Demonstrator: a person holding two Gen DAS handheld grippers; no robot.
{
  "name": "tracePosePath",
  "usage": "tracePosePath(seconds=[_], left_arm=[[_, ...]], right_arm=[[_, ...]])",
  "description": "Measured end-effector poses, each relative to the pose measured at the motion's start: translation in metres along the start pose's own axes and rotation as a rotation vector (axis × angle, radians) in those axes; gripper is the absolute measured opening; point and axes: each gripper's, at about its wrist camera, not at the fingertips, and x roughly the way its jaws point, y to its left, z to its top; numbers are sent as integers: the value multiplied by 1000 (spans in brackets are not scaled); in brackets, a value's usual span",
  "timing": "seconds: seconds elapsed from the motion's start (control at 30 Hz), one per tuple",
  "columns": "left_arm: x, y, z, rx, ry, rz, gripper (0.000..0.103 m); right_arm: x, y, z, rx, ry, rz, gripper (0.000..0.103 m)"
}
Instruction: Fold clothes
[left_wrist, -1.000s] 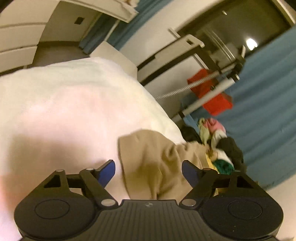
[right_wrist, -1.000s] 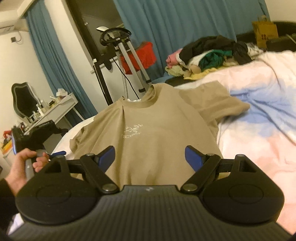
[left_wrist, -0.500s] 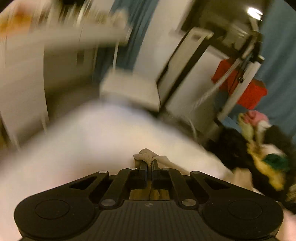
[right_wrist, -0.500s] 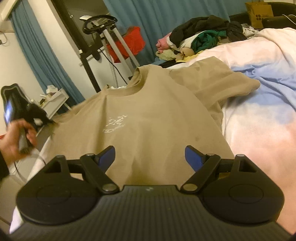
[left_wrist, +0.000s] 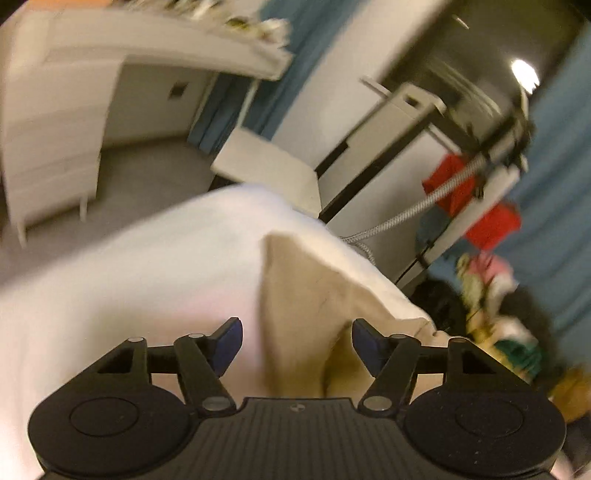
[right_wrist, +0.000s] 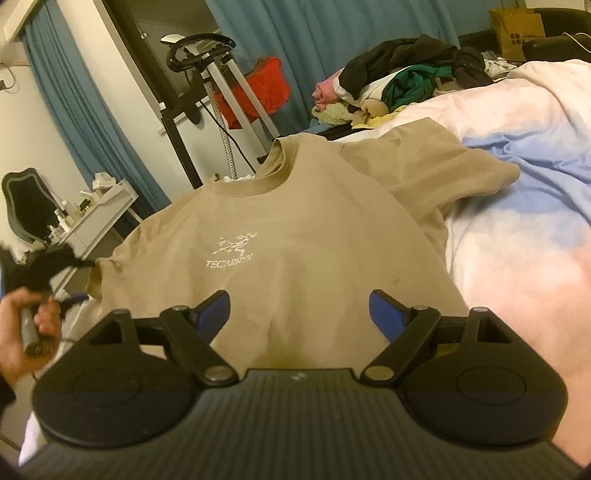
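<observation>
A tan T-shirt (right_wrist: 303, 236) with a white chest logo lies face up on the bed, collar toward the far edge. Its right sleeve (right_wrist: 454, 170) spreads out over the duvet. In the left wrist view its left sleeve (left_wrist: 306, 295) lies stretched flat on the white duvet, just ahead of my left gripper (left_wrist: 297, 341), which stands open and empty above it. My right gripper (right_wrist: 297, 310) is open over the shirt's lower front, holding nothing. A hand (right_wrist: 26, 332) holds the left gripper at the shirt's left sleeve in the right wrist view.
A pile of mixed clothes (right_wrist: 399, 88) sits at the far end of the bed. A pink and blue duvet (right_wrist: 524, 236) covers the bed. A garment steamer stand (right_wrist: 221, 96) with red cloth, a white dresser (right_wrist: 96, 214) and blue curtains stand beyond the bed's far edge.
My left gripper, shut on the left sleeve half a second ago, has opened and let it go, leaving the sleeve pulled out flat. The right gripper stayed open over the hem.
</observation>
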Motion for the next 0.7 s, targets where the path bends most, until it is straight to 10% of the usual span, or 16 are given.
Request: tracePosePath(seconds=[0.33,0.57,0.7], left_arm=[[7,26,-28,-95,91,-92,47],[23,-6,-14,181,186,5,5],[14,-7,23,217,171,37,3]], right_arm=[[0,8,-5,-28,18,1,84],[13,9,-13,-29,53,-11,84],[19,6,-11,-15,56,-18,84]])
